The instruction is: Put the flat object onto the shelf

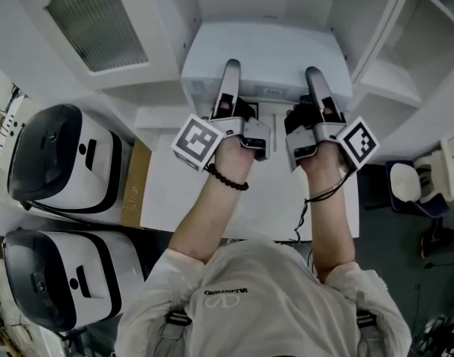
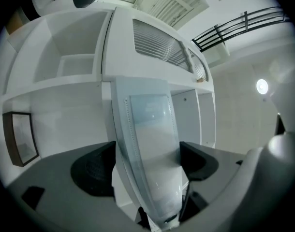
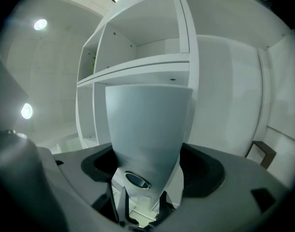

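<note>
The left gripper (image 1: 230, 88) and the right gripper (image 1: 317, 88) each pinch the near edge of a flat, white, smooth rectangular panel (image 1: 270, 59). The left one grips its left part and the right one its right part, with both pairs of jaws pressed against the panel's two faces. The panel is held roughly level in front of the person, above a white table (image 1: 164, 199) and facing the open compartments of a white shelf unit (image 3: 138, 37); whether it touches a shelf board cannot be told.
</note>
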Demonstrator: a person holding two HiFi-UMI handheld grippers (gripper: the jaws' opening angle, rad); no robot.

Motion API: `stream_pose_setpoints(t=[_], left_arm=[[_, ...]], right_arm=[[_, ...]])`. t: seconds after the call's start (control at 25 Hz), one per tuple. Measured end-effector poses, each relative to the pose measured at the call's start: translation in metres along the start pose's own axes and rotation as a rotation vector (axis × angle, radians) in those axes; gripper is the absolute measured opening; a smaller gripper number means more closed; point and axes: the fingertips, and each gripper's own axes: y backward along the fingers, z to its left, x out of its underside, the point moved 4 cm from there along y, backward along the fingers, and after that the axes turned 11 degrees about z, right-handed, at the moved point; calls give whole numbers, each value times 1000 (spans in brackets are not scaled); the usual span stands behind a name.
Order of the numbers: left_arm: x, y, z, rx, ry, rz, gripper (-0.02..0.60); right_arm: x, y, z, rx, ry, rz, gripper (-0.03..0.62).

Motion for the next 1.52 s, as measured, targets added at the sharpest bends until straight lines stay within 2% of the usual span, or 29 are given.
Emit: stream_pose_setpoints(t=[0.12, 0.2, 0.24, 0.28, 0.32, 0.36, 0.44, 0.48, 0.52, 0.64, 0.76, 0.92, 1.04, 1.24, 1.52], left_arm=[[5, 13, -7, 41, 42, -14, 394], [11, 30, -5, 28, 55, -22, 394], [13, 42, -3, 4, 27, -18, 394], [15, 53, -2, -26, -38, -2, 394], [17, 63, -3, -52, -140, 27, 390], [18, 69, -10, -66, -267, 63, 343], [19, 72, -31, -59, -525, 114, 186], [20, 71, -41, -51, -631, 123, 113], [20, 70, -50, -46, -716, 127, 65], [23, 61, -61, -63, -872, 163, 9], [29, 51, -58, -97, -925, 211, 5], [31, 41, -47, -124, -909, 232, 5], [29, 34, -37, -146, -883, 231, 5], [25, 18, -27, -160, -884, 221, 5], [18, -3, -15, -160, -836, 228, 5]], right_arm=[[6, 15, 8, -19, 67, 0, 393], [9, 31, 13, 0, 151, -32, 393], [10, 43, 13, 35, 227, -60, 392], [10, 56, 14, 89, 334, -91, 371], [12, 68, 16, 151, 471, -121, 342], [15, 78, 20, 202, 622, -144, 309], [25, 89, 37, 227, 876, -187, 201], [31, 91, 46, 213, 960, -204, 157], [36, 91, 55, 196, 1011, -208, 133], [47, 78, 60, 194, 1011, -117, 92], [48, 59, 41, 250, 940, -2, 50], [37, 47, 32, 291, 901, -19, 17], [28, 41, 26, 317, 871, -33, 17], [15, 28, 18, 322, 835, -36, 17], [-1, 7, 10, 323, 804, -27, 17]])
